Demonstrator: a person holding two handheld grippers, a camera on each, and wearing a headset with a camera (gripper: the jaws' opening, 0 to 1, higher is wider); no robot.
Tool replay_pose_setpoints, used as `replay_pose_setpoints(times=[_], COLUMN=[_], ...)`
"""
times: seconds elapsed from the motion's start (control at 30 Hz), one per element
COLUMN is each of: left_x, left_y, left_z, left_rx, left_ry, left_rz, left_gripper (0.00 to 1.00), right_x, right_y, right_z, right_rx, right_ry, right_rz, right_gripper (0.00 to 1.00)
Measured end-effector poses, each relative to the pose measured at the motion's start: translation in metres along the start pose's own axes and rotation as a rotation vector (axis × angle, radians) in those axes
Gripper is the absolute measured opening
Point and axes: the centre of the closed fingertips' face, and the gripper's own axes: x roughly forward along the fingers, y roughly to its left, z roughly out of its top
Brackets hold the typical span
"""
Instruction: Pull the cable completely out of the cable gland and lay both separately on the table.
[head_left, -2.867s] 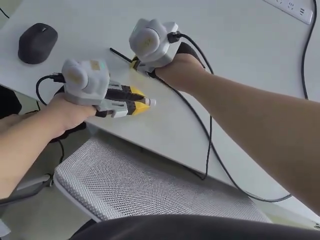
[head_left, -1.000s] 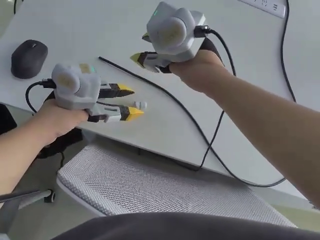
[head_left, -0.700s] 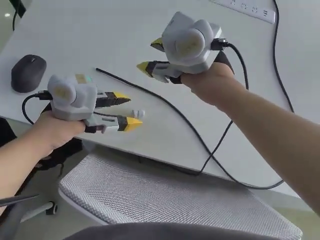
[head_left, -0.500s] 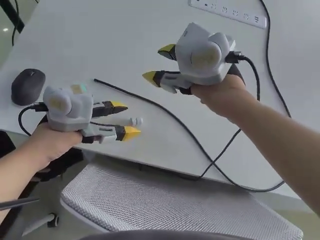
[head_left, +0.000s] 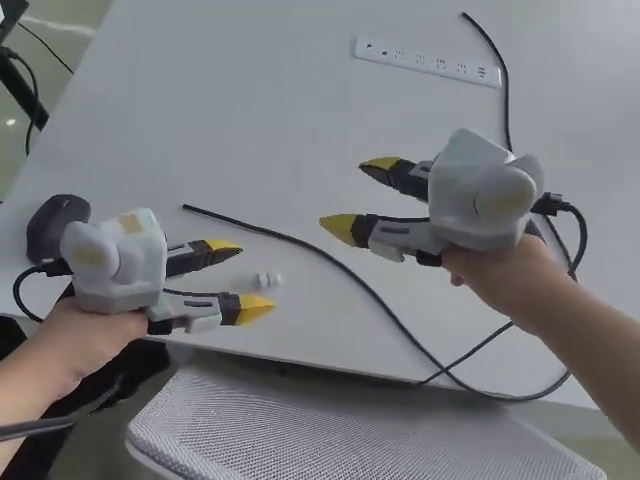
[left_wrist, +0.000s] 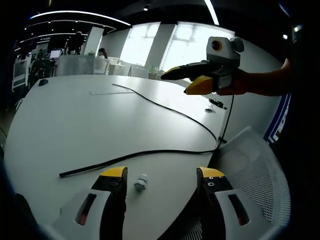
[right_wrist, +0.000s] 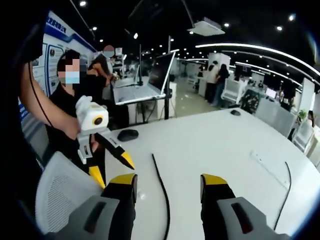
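Cable and gland apart: the task looks all but done

The black cable (head_left: 262, 229) lies along the white surface (head_left: 250, 110), and the small white cable gland (head_left: 266, 281) sits on its own just beside it, free of it. The left gripper (head_left: 240, 275) hovers close over the gland and the right gripper (head_left: 355, 195) hangs higher, both with jaws released and empty. Judging by this, nothing is left but to withdraw.

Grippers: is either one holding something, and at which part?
Nothing is held. The left gripper and right gripper are open; cable and cable gland lie on the table.
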Motion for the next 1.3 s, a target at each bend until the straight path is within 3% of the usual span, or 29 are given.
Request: replay_pose_setpoints(times=[0.3, 0.73, 0.83, 0.93, 1.07, 1.3], left_x=[-0.015, -0.025, -0.025, -0.025, -0.027, -0.029], left_y=[-0.007, -0.016, -0.017, -0.02, -0.022, -0.023], left_z=[0.016, 0.022, 0.021, 0.018, 0.013, 0.003], left_rx=[0.01, 0.02, 0.027, 0.042, 0.066, 0.055], left_ry=[-0.025, -0.03, -0.025, -0.011, 0.013, 0.046], left_rz=[0.022, 0.039, 0.043, 0.045, 0.055, 0.065], left_gripper=[0.63, 0.68, 0.69, 0.72, 0.76, 0.83], right_x=[-0.05, -0.088, -0.093, -0.097, -0.103, -0.108], right_y=[0.004, 0.013, 0.017, 0.02, 0.023, 0.026], right_z=[-0.024, -0.073, -0.084, -0.102, -0.111, -0.124], right_rx=[0.114, 0.19, 0.235, 0.224, 0.24, 0.266], right_ry=[-0.049, -0.038, -0.038, 0.019, 0.03, 0.058], right_rz=[-0.032, -0.041, -0.028, -0.036, -0.041, -0.039], right_gripper=[0.59, 0.66, 0.71, 0.71, 0.73, 0.83])
